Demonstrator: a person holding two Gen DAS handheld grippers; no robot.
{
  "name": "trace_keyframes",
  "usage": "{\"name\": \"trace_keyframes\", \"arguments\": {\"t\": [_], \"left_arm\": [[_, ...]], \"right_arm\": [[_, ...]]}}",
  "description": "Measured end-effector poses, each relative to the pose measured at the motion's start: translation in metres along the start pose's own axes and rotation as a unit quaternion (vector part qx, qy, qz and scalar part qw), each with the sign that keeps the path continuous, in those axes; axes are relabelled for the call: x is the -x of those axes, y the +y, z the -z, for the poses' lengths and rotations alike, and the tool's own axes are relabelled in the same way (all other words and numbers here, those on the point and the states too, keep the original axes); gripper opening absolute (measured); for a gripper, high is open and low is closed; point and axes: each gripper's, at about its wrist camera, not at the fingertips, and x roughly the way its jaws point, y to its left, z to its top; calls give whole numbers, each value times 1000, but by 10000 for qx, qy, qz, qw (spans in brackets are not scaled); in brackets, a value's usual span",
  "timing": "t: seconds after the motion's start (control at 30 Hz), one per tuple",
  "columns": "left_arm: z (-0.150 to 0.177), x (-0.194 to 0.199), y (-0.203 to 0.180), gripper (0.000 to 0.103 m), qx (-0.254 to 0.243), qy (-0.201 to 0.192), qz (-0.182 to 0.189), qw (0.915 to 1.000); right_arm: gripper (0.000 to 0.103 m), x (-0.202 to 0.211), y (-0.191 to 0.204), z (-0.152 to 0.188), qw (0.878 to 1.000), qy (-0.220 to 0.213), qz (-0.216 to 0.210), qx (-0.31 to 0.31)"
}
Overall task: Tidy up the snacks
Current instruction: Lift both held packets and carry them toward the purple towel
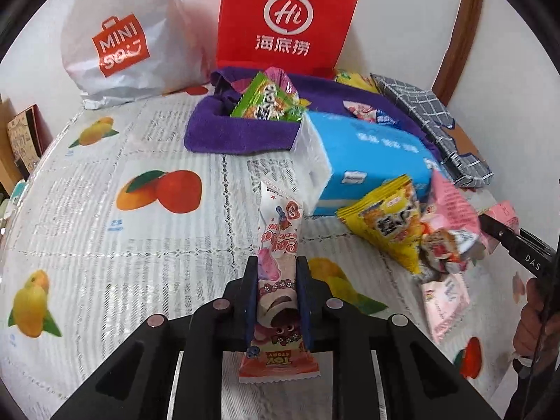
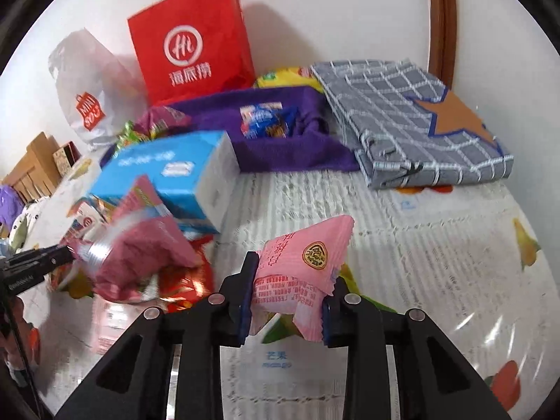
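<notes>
Left wrist: long snack packet (image 1: pixel 278 269) clamped upright between the fingers (image 1: pixel 303 290)

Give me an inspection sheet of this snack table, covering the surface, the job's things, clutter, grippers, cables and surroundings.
Surface: white fruit-print tablecloth under clear plastic.
Job's things: long pink cartoon-print snack bar in the left gripper; pink square pastry packet in the right; purple cloth bin holding green and blue packets; loose pile of yellow and pink snack packs.
Clutter: blue tissue pack; grey checked fabric box.
Grippers: left gripper shut on the bar; right gripper shut on the packet.
Cables: nothing seen.
Surroundings: red paper bag, white plastic shopping bag, white wall, wooden frame.
</notes>
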Motion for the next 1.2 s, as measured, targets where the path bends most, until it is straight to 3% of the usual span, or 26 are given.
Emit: {"name": "trace_keyframes", "arguments": {"t": [0.6, 0.93, 1.2], "left_arm": [[-73, 61, -50, 19, -136, -286, 694, 9971], [-131, 61, -45, 19, -32, -445, 581, 9973], [-167, 49, -17, 19, 135, -544, 313, 9979]], "right_arm": [[30, 64, 42, -77, 9973, -599, -247, 332], [30, 60, 62, -137, 9947, -796, -333, 564], [30, 27, 60, -179, 9951, -766, -325, 537]]}}
